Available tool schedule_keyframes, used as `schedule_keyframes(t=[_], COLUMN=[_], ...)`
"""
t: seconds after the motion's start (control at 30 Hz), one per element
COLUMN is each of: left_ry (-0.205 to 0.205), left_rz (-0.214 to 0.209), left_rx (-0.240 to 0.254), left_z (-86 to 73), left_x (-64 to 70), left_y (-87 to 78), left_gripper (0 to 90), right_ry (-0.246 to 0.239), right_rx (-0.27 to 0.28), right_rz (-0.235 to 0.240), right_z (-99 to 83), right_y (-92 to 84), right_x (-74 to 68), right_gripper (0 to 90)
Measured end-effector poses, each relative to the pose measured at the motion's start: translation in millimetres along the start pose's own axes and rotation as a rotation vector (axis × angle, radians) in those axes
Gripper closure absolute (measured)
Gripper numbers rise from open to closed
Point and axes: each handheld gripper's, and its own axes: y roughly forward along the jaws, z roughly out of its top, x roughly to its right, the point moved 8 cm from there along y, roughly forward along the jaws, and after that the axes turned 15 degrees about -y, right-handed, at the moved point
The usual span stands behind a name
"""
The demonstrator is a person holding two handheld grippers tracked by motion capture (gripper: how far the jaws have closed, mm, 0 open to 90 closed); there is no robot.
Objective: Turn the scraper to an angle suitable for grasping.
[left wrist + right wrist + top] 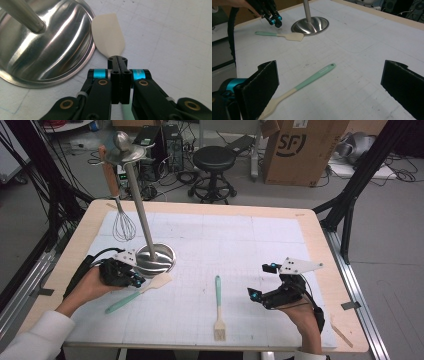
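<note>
Two tools are over the tabletop [310,235]. In the high view the left tool [134,281] sits low at the spatula [140,292], just in front of the steel stand's base [167,265]. From the left gripper view its jaws are pressed together at the neck of the spatula, where the cream blade [108,37] meets the mint handle; whether the pads truly pinch the neck or only rest above it cannot be told. The blade lies flat, its edge just beside the rim of the base [50,55].

A whisk [121,215] with a wooden handle hangs from the top of the stand, clear of the mat.

Right tool [260,296] is held near the front right of the mat, jaws spread wide with nothing between them. In the right gripper view the brush [304,83] lies ahead of those jaws, mint handle pointing away and bristles toward the person, well apart from the spatula.
</note>
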Motion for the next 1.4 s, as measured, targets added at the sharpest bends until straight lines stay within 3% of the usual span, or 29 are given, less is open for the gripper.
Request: schedule_keyframes(t=[0.47,0.8,1.4], left_ry=[-0.001,-0.003,0.067], left_rz=[0.015,0.016,-0.039], left_rx=[-0.062,-0.071,-0.099], left_z=[4.5,5.6,11.6], left_x=[-1.6,1.4,25.7], left_y=[18.6,25.0,35.1], left_gripper=[89.9,89.9,89.9], right_ry=[0.006,0.006,0.001], right_rx=[0.004,0.007,0.01], right_rz=[0.001,-0.002,-0.002], right_z=[0.0,0.9,2.2], right_y=[-1.3,-2.0,-3.0], right_x=[0.2,0.1,-0.4], right_gripper=[0.0,0.0,0.0])
